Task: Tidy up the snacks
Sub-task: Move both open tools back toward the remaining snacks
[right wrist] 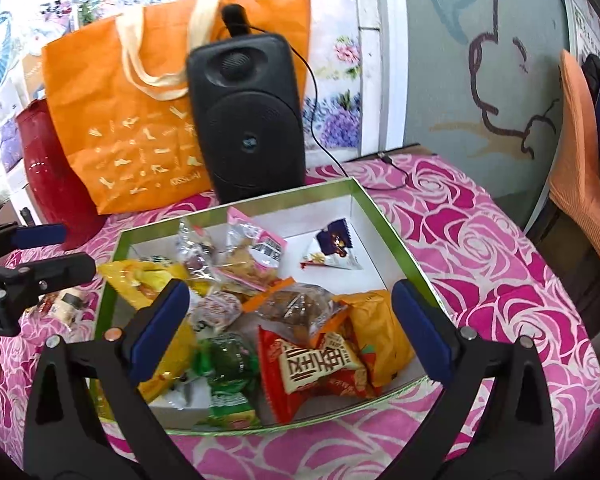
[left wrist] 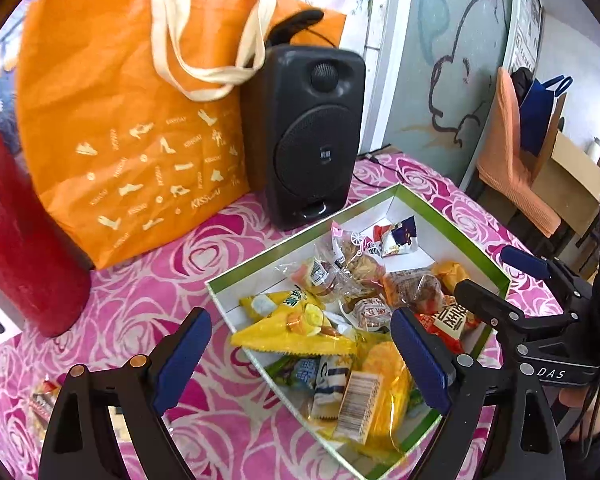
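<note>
A shallow white box with a green rim (left wrist: 300, 236) (right wrist: 396, 240) sits on the pink rose tablecloth, filled with several wrapped snacks. Among them are a yellow packet (left wrist: 296, 328), a red packet (left wrist: 448, 320) (right wrist: 316, 368), a green packet (right wrist: 228, 360) and a small white-and-navy packet (left wrist: 398, 236) (right wrist: 332, 252) in the far corner. One loose snack (left wrist: 44, 400) (right wrist: 64, 304) lies on the cloth left of the box. My left gripper (left wrist: 302, 360) (right wrist: 48, 250) hovers open over the box's left side. My right gripper (right wrist: 290, 332) (left wrist: 500, 280) is open above the near snacks, holding nothing.
Behind the box stand a black speaker (left wrist: 308, 136) (right wrist: 248, 120), an orange tote bag (left wrist: 132, 120) (right wrist: 120, 120) and a red jug (left wrist: 20, 240). A thin cable (right wrist: 392, 184) trails on the cloth. A chair with an orange cover (left wrist: 512, 152) stands off the table's right edge.
</note>
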Demonstrator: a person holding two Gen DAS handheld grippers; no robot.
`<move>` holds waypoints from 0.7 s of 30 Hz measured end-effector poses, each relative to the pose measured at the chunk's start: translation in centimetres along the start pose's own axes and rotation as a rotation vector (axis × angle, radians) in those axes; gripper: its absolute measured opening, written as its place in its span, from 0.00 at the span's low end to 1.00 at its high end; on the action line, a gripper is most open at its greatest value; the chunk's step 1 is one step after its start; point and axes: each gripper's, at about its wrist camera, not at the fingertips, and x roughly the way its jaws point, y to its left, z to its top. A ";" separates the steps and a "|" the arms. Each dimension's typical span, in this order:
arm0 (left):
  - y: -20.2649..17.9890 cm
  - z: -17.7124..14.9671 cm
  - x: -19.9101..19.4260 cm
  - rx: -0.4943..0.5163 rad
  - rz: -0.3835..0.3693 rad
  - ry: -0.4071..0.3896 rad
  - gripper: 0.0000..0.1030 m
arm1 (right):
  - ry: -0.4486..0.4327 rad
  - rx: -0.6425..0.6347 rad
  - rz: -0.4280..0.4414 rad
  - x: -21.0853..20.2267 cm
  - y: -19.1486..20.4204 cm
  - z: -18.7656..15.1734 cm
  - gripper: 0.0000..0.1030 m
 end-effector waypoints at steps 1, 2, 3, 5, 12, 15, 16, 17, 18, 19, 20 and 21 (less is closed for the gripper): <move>0.1 -0.2 -0.6 -0.001 -0.001 -0.007 0.90 | -0.003 -0.008 0.002 -0.4 0.4 0.1 0.98; 0.1 -0.3 -1.0 -0.003 0.001 -0.013 0.90 | -0.006 -0.012 0.005 -0.7 0.7 0.1 0.98; 0.2 -0.5 -1.5 -0.004 0.006 -0.021 0.90 | -0.009 -0.018 0.010 -1.0 1.0 0.1 0.98; 0.5 -0.9 -2.6 -0.007 0.012 -0.035 0.90 | -0.016 -0.034 0.021 -1.8 1.9 0.1 0.98; 2.7 -3.1 -5.7 -0.058 0.049 -0.052 0.90 | -0.017 -0.099 0.073 -3.4 5.5 -0.3 0.99; 4.8 -4.8 -7.2 -0.112 0.107 -0.041 0.90 | -0.003 -0.136 0.109 -3.7 7.7 -0.8 0.99; 5.6 -5.5 -7.7 -0.134 0.132 -0.037 0.90 | 0.003 -0.150 0.129 -3.7 8.7 -1.1 0.99; 6.4 -6.3 -8.1 -0.158 0.151 -0.038 0.90 | 0.009 -0.161 0.145 -3.7 9.4 -1.3 0.99; 7.3 -7.2 -8.6 -0.185 0.164 -0.042 0.90 | 0.016 -0.172 0.164 -3.7 10.2 -1.5 0.99; 8.0 -8.1 -8.9 -0.209 0.171 -0.042 0.90 | 0.025 -0.182 0.185 -3.6 11.1 -1.8 0.99; 9.3 -9.3 -9.2 -0.242 0.184 -0.031 0.90 | 0.041 -0.196 0.212 -3.4 12.2 -2.1 0.99; 10.2 -10.2 -9.4 -0.262 0.197 -0.020 0.90 | 0.057 -0.211 0.234 -3.2 13.2 -2.3 0.99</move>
